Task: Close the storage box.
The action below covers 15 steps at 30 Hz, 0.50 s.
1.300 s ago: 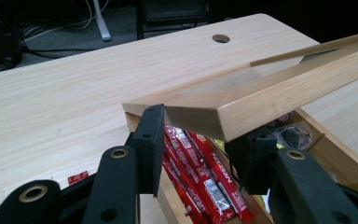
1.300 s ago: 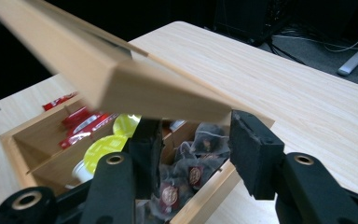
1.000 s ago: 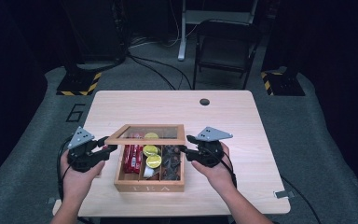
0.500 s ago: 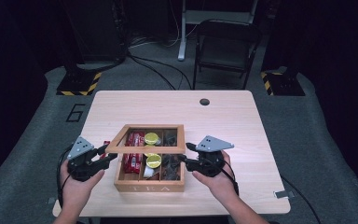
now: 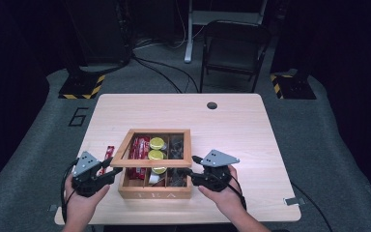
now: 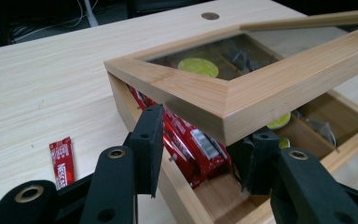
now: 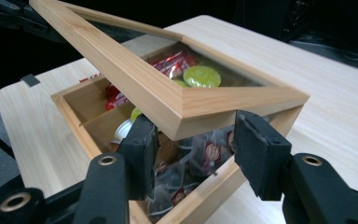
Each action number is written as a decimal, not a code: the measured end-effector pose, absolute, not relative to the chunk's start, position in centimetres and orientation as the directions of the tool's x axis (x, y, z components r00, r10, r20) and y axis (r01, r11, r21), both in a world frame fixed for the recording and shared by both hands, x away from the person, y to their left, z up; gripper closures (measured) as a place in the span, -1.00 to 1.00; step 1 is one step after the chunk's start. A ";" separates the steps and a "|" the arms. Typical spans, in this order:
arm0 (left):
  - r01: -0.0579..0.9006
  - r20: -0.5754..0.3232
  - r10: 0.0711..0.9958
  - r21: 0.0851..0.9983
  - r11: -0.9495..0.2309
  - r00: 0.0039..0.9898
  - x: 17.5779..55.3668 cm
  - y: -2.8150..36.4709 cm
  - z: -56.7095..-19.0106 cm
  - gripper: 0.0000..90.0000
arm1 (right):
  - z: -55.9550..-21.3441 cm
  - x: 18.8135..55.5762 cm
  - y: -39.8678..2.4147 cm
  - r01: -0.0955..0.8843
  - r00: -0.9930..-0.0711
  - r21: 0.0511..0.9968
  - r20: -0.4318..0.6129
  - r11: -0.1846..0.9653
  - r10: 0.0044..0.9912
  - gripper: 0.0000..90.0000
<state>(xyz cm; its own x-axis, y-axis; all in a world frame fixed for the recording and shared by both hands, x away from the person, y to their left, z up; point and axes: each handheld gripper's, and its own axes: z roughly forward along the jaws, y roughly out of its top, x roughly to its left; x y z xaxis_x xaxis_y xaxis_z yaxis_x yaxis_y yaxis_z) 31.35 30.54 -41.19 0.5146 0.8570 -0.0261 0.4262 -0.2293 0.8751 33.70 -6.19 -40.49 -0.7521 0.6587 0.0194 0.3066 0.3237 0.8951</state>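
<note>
From the high view, a wooden tea box [image 5: 155, 186] marked TEA on its front wall sits near the front edge of the light wooden bench [image 5: 241, 130], its glass-paned lid [image 5: 154, 148] raised and tilted over the compartments. The left gripper [image 5: 114, 172] is at the box's left front corner and the right gripper [image 5: 192, 170] at its right side, each held in a hand. A red packet [image 5: 108, 153] lies flat on the bench just left of the box, and a folding chair [image 5: 234, 48] stands on the floor beyond the bench. In the left gripper view, the fingers [image 6: 150, 140] are spread apart with nothing clamped; they straddle the box's side wall under the lid's front corner, red packets inside lying between them, and a yellow-green capsule [image 6: 197, 66] shows through the glass. In the right gripper view, the fingers [image 7: 259, 151] are likewise released, set either side of the lid's near corner without touching it, above clear-wrapped tea bags [image 7: 205, 154] in the nearest compartment.
</note>
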 end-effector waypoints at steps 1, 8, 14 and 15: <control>0.425 -0.025 0.858 0.875 -0.230 0.514 31.2 30.5 -41.4 0.26 | -40.8 33.6 -6.2 0.309 -0.754 0.893 0.019 0.328 0.657 0.11; 0.424 -0.025 0.857 0.877 -0.228 0.514 30.7 30.6 -42.6 0.26 | -42.1 33.1 -6.2 0.323 -0.753 0.888 0.031 0.328 0.657 0.11; 0.421 -0.030 0.855 0.879 -0.224 0.518 30.4 30.7 -43.4 0.22 | -42.8 32.7 -6.3 0.317 -0.756 0.890 0.029 0.328 0.653 0.11; 0.421 -0.036 0.855 0.881 -0.217 0.517 30.4 30.8 -43.6 0.22 | -43.0 32.7 -6.2 0.314 -0.754 0.891 0.025 0.327 0.656 0.11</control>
<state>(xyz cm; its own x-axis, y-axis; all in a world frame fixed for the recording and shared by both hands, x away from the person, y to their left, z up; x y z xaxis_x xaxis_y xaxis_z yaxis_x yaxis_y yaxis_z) 30.39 30.75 -43.59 0.5172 0.8551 -0.0359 0.4205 -0.2174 0.8808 32.66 -6.22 -43.03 -0.7540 0.6564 0.0254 0.3145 0.3267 0.8913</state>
